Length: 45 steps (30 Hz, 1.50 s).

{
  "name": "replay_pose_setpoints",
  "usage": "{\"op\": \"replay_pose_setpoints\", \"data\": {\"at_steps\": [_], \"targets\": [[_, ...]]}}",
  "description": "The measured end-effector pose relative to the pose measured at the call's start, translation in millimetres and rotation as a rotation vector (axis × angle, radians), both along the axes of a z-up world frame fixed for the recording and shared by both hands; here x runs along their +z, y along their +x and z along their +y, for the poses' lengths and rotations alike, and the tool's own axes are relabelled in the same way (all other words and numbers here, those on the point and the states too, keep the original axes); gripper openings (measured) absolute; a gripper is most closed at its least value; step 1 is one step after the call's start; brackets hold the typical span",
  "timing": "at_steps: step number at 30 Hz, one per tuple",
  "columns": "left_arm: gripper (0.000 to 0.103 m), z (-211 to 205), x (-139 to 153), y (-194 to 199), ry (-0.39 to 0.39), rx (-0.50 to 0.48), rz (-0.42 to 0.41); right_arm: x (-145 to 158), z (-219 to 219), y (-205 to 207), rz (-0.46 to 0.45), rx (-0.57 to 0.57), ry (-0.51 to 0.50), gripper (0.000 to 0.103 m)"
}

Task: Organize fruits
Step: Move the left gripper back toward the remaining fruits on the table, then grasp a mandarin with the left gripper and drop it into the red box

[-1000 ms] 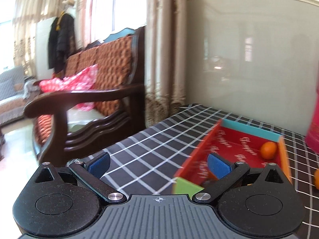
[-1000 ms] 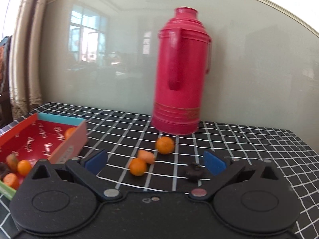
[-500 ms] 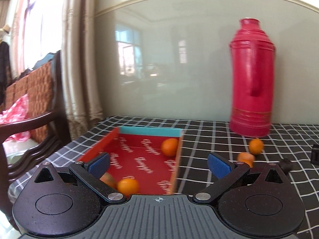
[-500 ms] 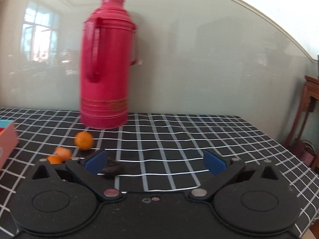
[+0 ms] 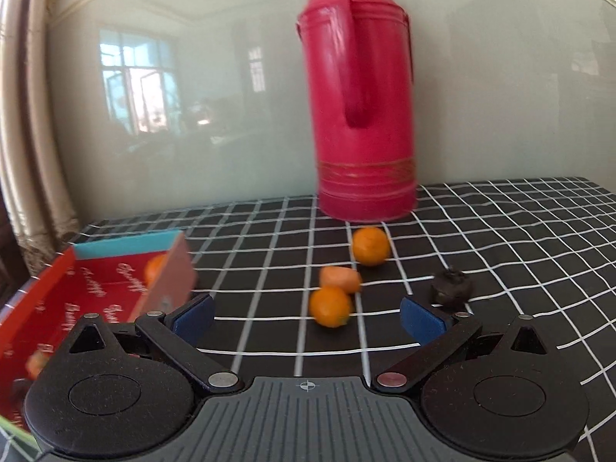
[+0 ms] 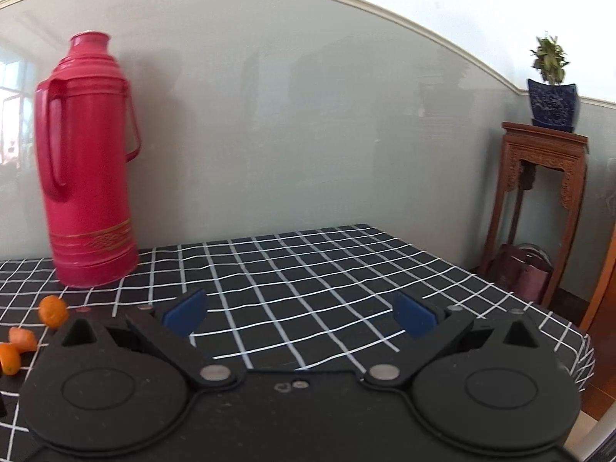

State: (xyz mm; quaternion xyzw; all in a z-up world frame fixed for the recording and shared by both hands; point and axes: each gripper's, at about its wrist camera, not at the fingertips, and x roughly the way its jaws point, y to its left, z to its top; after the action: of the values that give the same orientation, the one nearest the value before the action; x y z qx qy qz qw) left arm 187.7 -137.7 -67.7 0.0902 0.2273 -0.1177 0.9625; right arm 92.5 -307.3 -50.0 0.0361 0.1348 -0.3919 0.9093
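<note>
fingers (image 5: pixel 192 313) of the left gripper (image 5: pixel 306 315) stand spread wide, blue pads facing inward, nothing between them; the gripper hovers over the checked cloth (image 5: pixel 500 238) of the table. fingers (image 6: pixel 184 313) of the right gripper (image 6: pixel 300 313) are likewise spread wide and hold nothing, over a bare stretch of the cloth toward the table's right edge.

left view: a red box (image 5: pixel 57 308) with a teal end wall lies at the table's left edge, its near part hidden behind the gripper body. one orange (image 5: pixel 154 269) shows inside it near the far end, partly hidden by the right side wall; another orange piece (image 5: pixel 36 362) shows lower in the box, blurred. three orange fruits lie loose on the cloth near the table's middle: a round one (image 5: pixel 370 245) just in front of the flask (image 5: pixel 362 96), an oblong one (image 5: pixel 340 279) nearer, and a second round one (image 5: pixel 330 306) touching or just beside the oblong one, ahead of the open fingers. a dark wrinkled fruit (image 5: pixel 451 289) lies to their right, just beyond the right fingertip. the flask, red with a side handle, stands upright near the table's back edge against the wall.

right view: the same flask (image 6: pixel 86 169) stands at far left; the three orange fruits appear at the left margin, well apart from the fingers. a carved wooden stand (image 6: pixel 539 208) bearing a blue plant pot (image 6: pixel 553 104) stands beyond the table's right edge.
</note>
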Motion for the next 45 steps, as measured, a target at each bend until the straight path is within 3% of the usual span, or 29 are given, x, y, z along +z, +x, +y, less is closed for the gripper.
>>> {"op": "replay_pose_setpoints", "data": {"at_steps": [3,7,11,12,13,16,17,22,26,30,35,37,41,45], "targets": [[0.102,-10.2,-7.8,11.1,-0.014,-0.024,0.038,0.5,-6.7,-5.5,-0.022,-0.004,0.009,0.097],[0.086,-15.2,-15.9,28.6,-0.039,-0.03,0.088,-2.6,-10.5,-6.2,-0.015,0.015,0.021,0.097],[0.08,-16.4,-21.8,47.2,-0.052,-0.017,0.121,-3.7,-12.2,-2.7,-0.005,0.026,0.037,0.097],[0.076,-17.1,-24.0,50.4,-0.051,-0.017,0.129,-3.3,-12.0,-2.0,-0.007,0.028,0.039,0.097],[0.06,-18.0,-26.7,53.6,-0.046,-0.018,0.142,-2.9,-11.5,-1.5,-0.01,0.031,0.038,0.097],[0.033,-16.2,-31.3,57.7,-0.06,-0.022,0.176,-2.5,-10.3,-0.5,-0.012,0.038,0.033,0.097],[0.031,-16.1,-31.1,56.9,-0.06,-0.028,0.175,-2.6,-10.1,-0.3,-0.012,0.039,0.033,0.097],[0.031,-17.2,-29.2,48.1,-0.043,-0.04,0.142,-2.1,-8.4,0.4,-0.013,0.045,0.035,0.097],[0.031,-16.9,-19.5,35.5,-0.019,-0.021,0.049,-1.4,-7.5,0.6,-0.017,0.052,0.031,0.097],[0.031,-3.8,-4.3,18.2,0.012,0.044,-0.07,-2.0,-4.3,1.5,-0.013,0.064,0.026,0.097],[0.031,32.2,15.4,9.0,0.009,0.204,-0.17,-3.5,5.1,4.4,-0.004,0.086,0.012,0.097],[0.031,51.6,19.1,14.0,-0.006,0.279,-0.148,-4.0,10.5,7.0,0.001,0.098,0.008,0.097],[0.031,95.1,17.2,32.4,-0.061,0.397,-0.03,-4.7,21.7,11.7,0.008,0.127,-0.001,0.097],[0.031,123.5,10.2,45.6,-0.108,0.428,0.086,-6.1,32.5,16.5,0.017,0.151,-0.019,0.097]]}}
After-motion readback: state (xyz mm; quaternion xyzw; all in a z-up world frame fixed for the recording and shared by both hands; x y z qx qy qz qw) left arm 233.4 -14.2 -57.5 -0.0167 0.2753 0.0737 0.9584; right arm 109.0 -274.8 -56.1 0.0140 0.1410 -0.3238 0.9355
